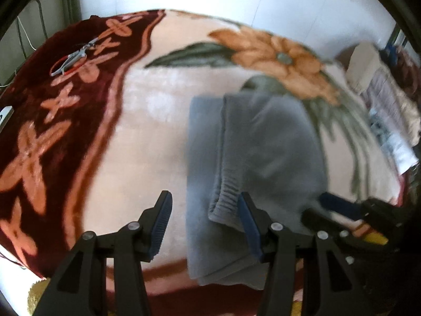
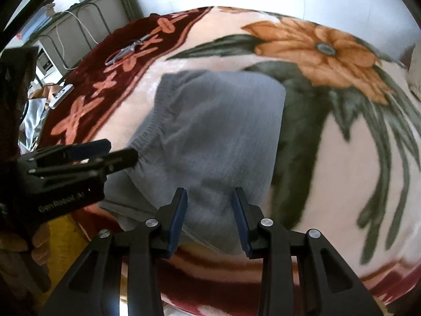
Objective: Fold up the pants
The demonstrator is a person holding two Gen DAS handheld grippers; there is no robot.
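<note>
Grey pants [image 1: 263, 152] lie folded into a compact stack on a pink floral blanket [image 1: 147, 131]; the elastic waistband faces left in the right wrist view [image 2: 210, 131]. My left gripper [image 1: 205, 208] is open and empty, just above the stack's near left edge, its right finger beside the waistband. My right gripper [image 2: 210, 205] is open and empty over the stack's near edge. The left gripper shows at the left of the right wrist view [image 2: 105, 155]; the right gripper shows at the lower right of the left wrist view [image 1: 342, 210].
Scissors with a red cord [image 1: 73, 58] lie on the blanket's dark red border at the far left. A white remote [image 2: 61, 96] sits at the bed's left edge. Piled bedding and papers [image 1: 381, 110] lie at the right. A metal rack [image 2: 86, 18] stands behind.
</note>
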